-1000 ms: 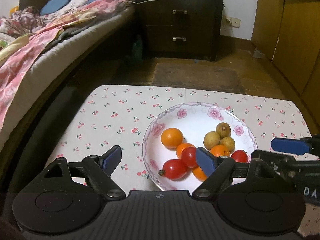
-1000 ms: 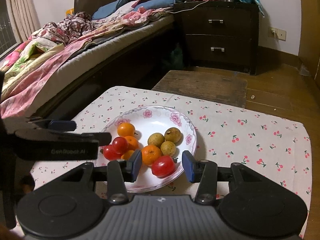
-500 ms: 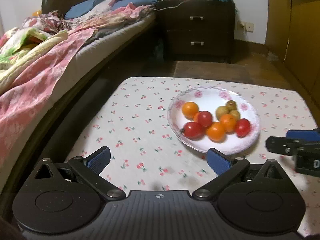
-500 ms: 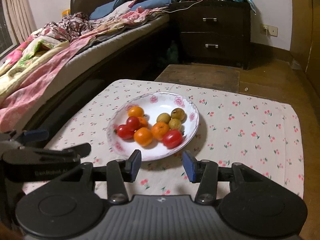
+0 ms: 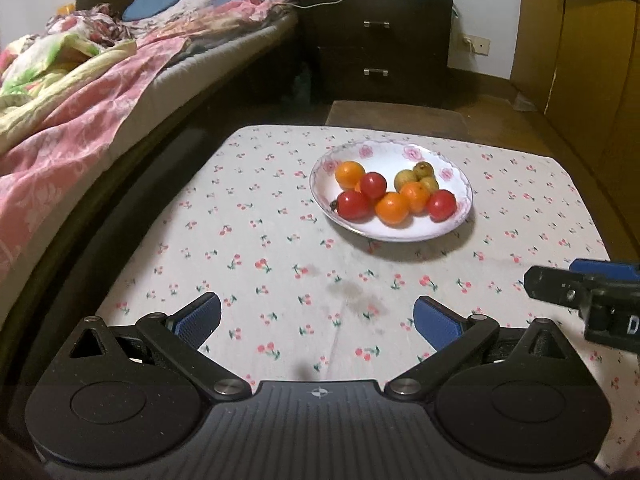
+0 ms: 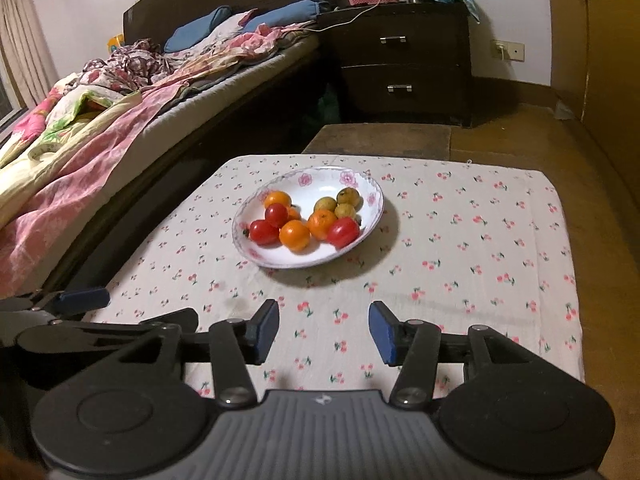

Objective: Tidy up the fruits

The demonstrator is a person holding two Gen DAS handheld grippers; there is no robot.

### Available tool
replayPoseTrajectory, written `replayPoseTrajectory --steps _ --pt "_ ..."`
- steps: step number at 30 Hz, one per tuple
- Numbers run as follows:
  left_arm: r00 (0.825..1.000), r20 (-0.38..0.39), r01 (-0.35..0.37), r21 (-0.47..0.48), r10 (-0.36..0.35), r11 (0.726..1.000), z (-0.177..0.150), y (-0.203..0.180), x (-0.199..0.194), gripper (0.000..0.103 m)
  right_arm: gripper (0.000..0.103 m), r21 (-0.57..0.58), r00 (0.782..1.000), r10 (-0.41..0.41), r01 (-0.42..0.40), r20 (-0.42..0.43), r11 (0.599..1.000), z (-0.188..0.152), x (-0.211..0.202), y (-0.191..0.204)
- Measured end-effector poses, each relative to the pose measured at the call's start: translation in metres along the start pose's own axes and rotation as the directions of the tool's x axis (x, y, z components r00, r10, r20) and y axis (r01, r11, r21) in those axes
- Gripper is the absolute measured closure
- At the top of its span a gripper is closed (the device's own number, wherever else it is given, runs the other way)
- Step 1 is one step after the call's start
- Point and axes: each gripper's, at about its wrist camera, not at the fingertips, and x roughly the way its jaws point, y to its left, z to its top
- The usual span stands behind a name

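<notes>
A white flower-rimmed plate (image 5: 456, 168) (image 6: 372, 196) sits on the cherry-print tablecloth (image 5: 280, 264) (image 6: 460, 248). It holds red tomatoes (image 5: 354, 205) (image 6: 343, 231), oranges (image 5: 394, 208) (image 6: 295, 235) and small yellow-green fruits (image 5: 406, 179) (image 6: 325, 204). My left gripper (image 5: 316, 318) hangs wide open over bare cloth, well short of the plate, with nothing between its blue pads. My right gripper (image 6: 323, 330) is also back from the plate; its jaws are opening and are empty. Each gripper shows at the edge of the other's view.
A bed with pink and floral bedding (image 5: 80, 92) (image 6: 92, 120) runs along the left. A dark two-drawer nightstand (image 5: 376, 48) (image 6: 404, 64) stands behind the table. A wooden platform (image 6: 380, 140) lies past the table's far edge, and wooden cabinets (image 5: 580, 52) line the right.
Both grippers have pulled back from the plate, which now looks smaller and farther off. The left jaws have spread wide; the right jaws have widened slightly. The fruit has not moved.
</notes>
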Motion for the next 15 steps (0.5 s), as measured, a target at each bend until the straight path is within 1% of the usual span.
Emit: replayPoseTrajectory --steps 4,9,13,15 --pt "1.000 -0.013 0.013 0.000 -0.013 1.000 -0.007 -0.002 -0.005 0.000 0.048 -0.005 0.999 -0.020 0.020 -0.029 1.000 -0.013 -0.001 0.003" --pt "1.000 -0.025 0.017 0.012 -0.016 1.000 -0.014 -0.005 -0.008 0.000 0.048 -0.001 0.999 -0.033 0.033 -0.043 0.999 -0.023 -0.005 0.005" --pt "0.997 -0.066 0.034 -0.015 -0.035 0.999 -0.020 -0.002 -0.006 0.000 0.048 0.010 0.996 -0.047 0.048 -0.074 0.999 -0.032 -0.005 0.006" --pt "0.995 -0.092 0.043 -0.013 -0.044 0.999 -0.027 -0.003 -0.006 0.000 0.048 0.009 0.993 -0.050 0.051 -0.103 0.999 -0.039 -0.004 0.008"
